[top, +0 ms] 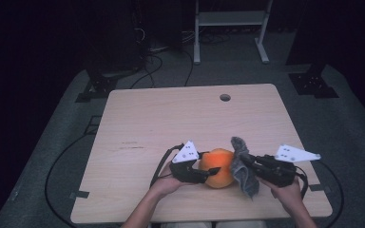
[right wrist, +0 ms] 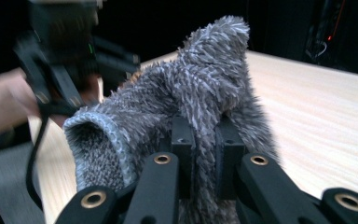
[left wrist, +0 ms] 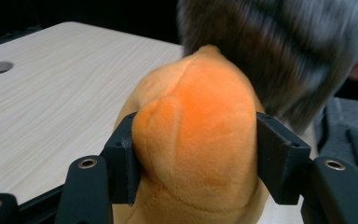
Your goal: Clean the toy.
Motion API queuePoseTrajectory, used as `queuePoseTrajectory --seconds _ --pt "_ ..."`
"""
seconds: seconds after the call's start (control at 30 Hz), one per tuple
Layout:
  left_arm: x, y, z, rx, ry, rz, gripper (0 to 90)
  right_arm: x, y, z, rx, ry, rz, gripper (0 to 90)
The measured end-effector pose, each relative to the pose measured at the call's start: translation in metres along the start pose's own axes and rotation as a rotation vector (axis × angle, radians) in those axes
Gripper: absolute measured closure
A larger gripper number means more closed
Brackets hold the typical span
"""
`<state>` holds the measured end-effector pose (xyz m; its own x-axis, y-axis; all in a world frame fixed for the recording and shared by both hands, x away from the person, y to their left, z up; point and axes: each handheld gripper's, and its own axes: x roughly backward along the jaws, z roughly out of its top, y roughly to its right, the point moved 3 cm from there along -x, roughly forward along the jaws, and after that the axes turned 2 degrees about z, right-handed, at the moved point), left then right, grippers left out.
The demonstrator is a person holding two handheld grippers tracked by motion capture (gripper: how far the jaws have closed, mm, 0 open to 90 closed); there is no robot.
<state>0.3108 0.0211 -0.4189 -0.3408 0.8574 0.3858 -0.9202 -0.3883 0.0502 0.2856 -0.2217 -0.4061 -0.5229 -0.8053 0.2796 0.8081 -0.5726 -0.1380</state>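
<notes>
The left gripper (top: 208, 171) is clamping the orange plush toy (top: 221, 167) near the table's (top: 171, 114) front edge. The right gripper (top: 245, 159) is pinching a grey fuzzy cloth (top: 243, 175), which is hiding the toy's far side and looking blurred in the left gripper view.

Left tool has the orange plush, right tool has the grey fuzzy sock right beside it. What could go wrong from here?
1. The left tool squeezes only a soft bulge of the orange plush; a tug from the sock could pull it free.
2. The right tool pinches a thin fold of the grey fuzzy sock, which could slip out.
3. Both tools sit near the table's front edge, so anything dropped may roll off.
</notes>
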Motion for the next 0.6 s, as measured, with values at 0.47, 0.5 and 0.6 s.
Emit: queuePoseTrajectory --seconds 0.47,0.5,0.6 --pt "-0.014 -0.007 -0.019 -0.026 -0.026 0.003 35.4 -0.007 0.026 -0.03 -0.057 -0.085 -0.076 80.7" --pt "-0.014 -0.008 -0.019 -0.016 -0.022 0.005 35.6 -0.006 0.028 -0.031 -0.051 -0.102 -0.097 80.7" --pt "-0.013 -0.01 -0.021 0.005 -0.016 0.009 35.5 -0.003 0.028 -0.033 -0.059 -0.11 -0.11 80.7"
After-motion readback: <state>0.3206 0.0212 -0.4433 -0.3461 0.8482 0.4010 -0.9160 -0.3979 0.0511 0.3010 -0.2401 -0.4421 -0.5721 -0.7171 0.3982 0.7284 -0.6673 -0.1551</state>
